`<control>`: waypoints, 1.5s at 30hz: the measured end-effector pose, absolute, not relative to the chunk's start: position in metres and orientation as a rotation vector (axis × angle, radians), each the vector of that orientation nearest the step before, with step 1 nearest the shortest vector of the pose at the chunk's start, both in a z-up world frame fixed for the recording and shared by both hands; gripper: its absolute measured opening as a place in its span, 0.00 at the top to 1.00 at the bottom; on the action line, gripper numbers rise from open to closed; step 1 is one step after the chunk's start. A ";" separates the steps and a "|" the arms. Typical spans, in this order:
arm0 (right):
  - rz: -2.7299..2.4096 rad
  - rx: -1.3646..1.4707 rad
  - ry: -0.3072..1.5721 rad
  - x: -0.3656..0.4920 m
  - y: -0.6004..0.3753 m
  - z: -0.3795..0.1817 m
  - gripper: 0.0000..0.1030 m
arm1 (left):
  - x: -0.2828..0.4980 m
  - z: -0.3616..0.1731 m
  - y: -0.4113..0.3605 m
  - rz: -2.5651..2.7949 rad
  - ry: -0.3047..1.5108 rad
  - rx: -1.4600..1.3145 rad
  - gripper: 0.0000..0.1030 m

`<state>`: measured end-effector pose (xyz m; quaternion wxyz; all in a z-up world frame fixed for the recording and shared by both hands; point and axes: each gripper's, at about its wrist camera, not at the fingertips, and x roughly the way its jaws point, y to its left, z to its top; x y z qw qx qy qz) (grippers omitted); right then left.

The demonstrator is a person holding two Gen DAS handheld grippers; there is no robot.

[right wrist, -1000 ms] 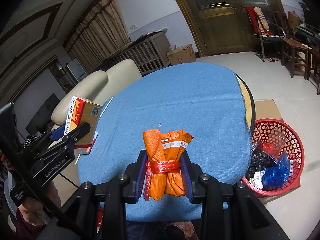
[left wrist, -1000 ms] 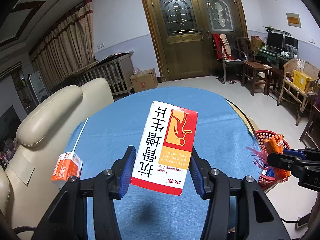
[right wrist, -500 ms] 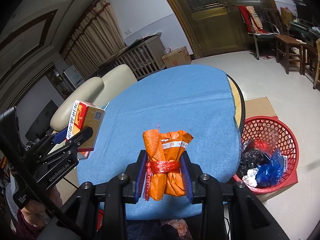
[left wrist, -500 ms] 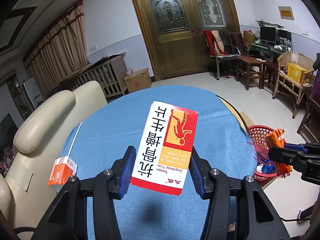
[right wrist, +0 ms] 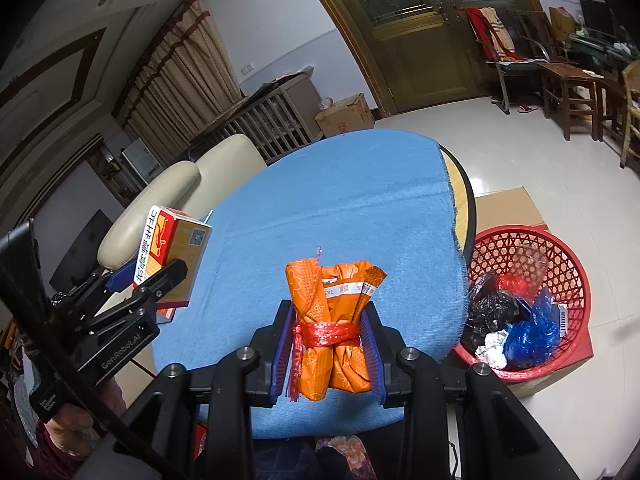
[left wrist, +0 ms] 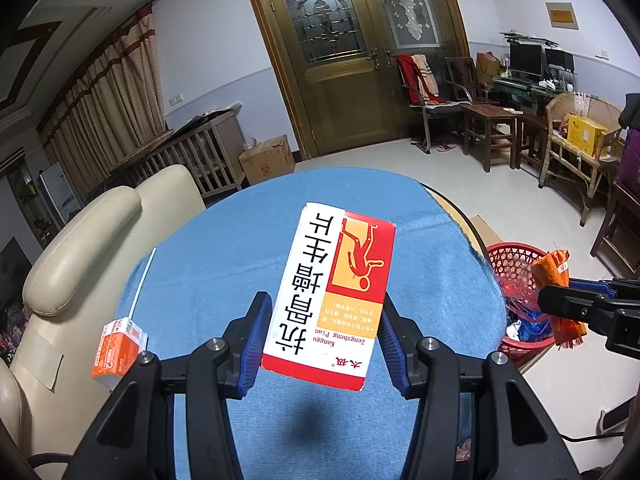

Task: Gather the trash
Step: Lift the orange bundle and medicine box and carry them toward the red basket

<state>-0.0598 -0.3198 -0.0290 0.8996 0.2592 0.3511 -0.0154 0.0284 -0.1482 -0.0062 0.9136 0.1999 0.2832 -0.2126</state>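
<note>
Above the table (left wrist: 208, 264), near its front edge, your left gripper (left wrist: 320, 340) is clamped partway closed on a medicine box (left wrist: 332, 296), its blue pads pressed against the box's long sides so the red and white face tilts up toward the camera. At the table's left edge a small orange carton (left wrist: 116, 352) with a white straw (left wrist: 142, 280) sits beside the cream sofa (left wrist: 80, 240). Over the table's near edge, your right gripper (right wrist: 328, 344) is closed tight on an orange bundle (right wrist: 332, 320), a folded wrapper tied round the middle with red mesh string, held upright between the pads. To the table's right, on the floor, stands the red basket (right wrist: 560, 248) on a piece of cardboard (right wrist: 508, 204), already holding black and blue bags and a crumpled white scrap. From the left wrist view, the bundle shows in front of the basket's rim. Beyond the table's far side a cardboard box (left wrist: 268, 160) rests by the wooden door (left wrist: 352, 60).
</note>
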 end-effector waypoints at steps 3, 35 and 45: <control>-0.037 0.547 0.729 -0.061 -0.323 -0.031 0.66 | 0.028 -0.008 -0.151 -0.442 0.589 0.417 0.48; -0.102 0.629 0.732 -0.077 -0.361 -0.050 0.66 | 0.027 -0.020 -0.189 -0.497 0.617 0.494 0.48; -0.124 0.653 0.727 -0.083 -0.373 -0.054 0.66 | 0.026 -0.023 -0.201 -0.519 0.617 0.518 0.48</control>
